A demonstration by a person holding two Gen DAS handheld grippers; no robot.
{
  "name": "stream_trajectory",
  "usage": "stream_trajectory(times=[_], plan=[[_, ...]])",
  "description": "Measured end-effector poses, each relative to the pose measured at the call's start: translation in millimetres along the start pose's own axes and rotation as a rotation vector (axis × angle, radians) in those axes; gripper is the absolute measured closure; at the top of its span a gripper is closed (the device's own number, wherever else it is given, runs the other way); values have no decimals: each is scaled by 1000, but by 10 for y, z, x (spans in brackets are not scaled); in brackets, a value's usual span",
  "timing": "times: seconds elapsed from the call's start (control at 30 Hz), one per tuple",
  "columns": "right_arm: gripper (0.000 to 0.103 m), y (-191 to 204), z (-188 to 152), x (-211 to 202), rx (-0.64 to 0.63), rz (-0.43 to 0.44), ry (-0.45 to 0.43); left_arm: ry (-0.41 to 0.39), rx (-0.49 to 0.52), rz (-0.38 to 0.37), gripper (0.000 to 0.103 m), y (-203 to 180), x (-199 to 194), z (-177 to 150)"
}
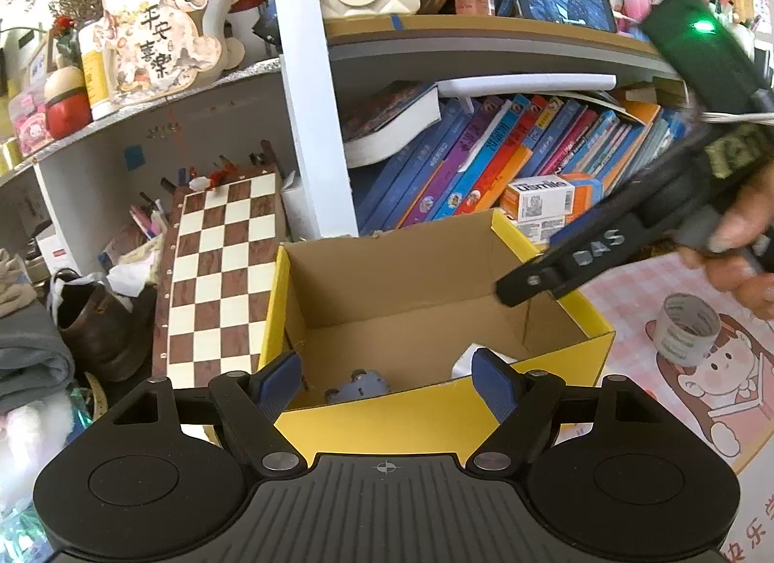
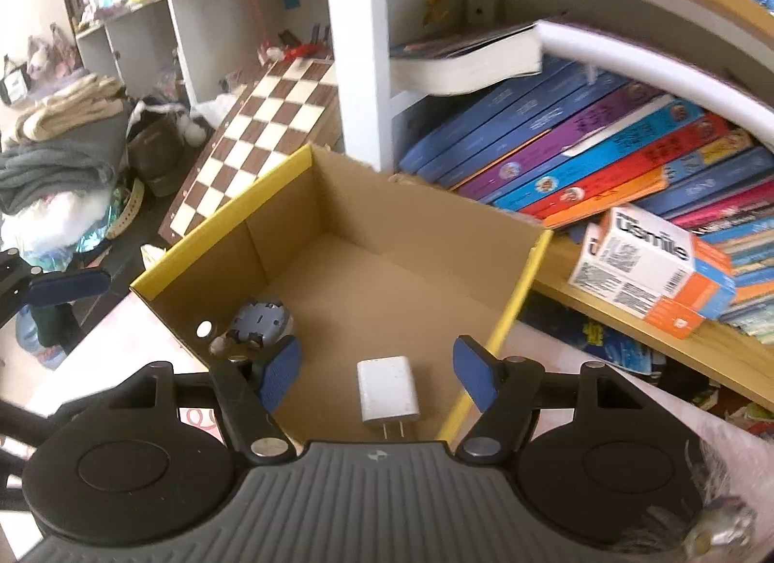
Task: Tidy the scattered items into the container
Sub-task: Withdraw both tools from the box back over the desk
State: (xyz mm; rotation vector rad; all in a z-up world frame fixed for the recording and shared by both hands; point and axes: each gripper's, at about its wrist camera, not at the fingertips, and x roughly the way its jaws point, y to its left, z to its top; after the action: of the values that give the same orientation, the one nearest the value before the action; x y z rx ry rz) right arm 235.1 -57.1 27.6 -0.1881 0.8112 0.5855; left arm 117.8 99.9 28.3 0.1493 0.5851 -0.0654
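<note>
A yellow cardboard box, open at the top, stands before the bookshelf; it also shows in the right wrist view. Inside lie a small blue-grey toy car and a white charger plug; the car and a white corner of the plug show in the left wrist view. My left gripper is open and empty over the box's near wall. My right gripper is open and empty above the plug, over the box; it shows from outside in the left wrist view. A tape roll stands on the pink mat.
A chessboard leans left of the box. Leaning books and an orange-white carton fill the shelf behind. Folded clothes and a brown shoe lie at the left. A pink cartoon mat covers the table.
</note>
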Motion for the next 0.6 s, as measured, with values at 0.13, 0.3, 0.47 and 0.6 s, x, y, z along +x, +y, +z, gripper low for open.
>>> stream_trajectory(times=[0.13,0.3,0.47,0.6], plan=[[32,-32,-121,-203,21,-15,-38,-7,4,11,23,-39,-62,36],[31,-72,-315,-440,40,-30,-72,-14,19,12,17,-138,-142,70],[28,-100,-525,-637,51,-57,-92,-13,40,-1,17,-264,-216,64],[25,-131,-692,-766,84,-81,-107,-5,49,-5,16,-352,-261,35]])
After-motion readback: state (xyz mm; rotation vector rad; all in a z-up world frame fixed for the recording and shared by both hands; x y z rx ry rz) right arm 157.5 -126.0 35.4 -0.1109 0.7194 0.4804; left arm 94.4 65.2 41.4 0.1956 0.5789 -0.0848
